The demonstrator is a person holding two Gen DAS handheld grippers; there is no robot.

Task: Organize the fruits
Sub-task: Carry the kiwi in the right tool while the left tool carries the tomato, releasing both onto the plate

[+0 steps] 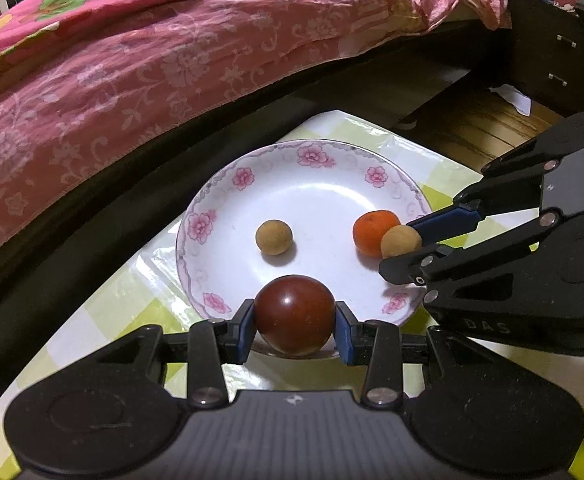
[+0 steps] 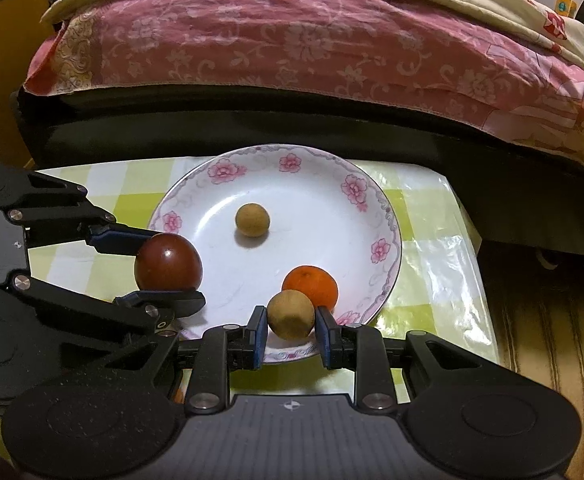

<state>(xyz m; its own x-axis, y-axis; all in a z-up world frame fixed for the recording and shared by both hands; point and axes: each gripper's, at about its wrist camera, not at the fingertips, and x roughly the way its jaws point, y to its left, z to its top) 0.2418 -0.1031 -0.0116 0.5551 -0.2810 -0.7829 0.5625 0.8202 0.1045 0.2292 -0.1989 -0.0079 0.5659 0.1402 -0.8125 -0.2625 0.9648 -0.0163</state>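
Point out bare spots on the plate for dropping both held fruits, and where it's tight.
The plate is bare across its far half, behind the loose tan fruit, and in the near-left stretch ahead of the left gripper and its dark red fruit. It is crowded near-right: the right gripper holds a tan fruit right beside the orange.

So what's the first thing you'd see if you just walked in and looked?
Two fruits gripped at once over a flowered white plate: the left gripper pinches a shiny dark red fruit, and the right gripper pinches a small tan fruit. On the plate lie another tan fruit and an orange one.
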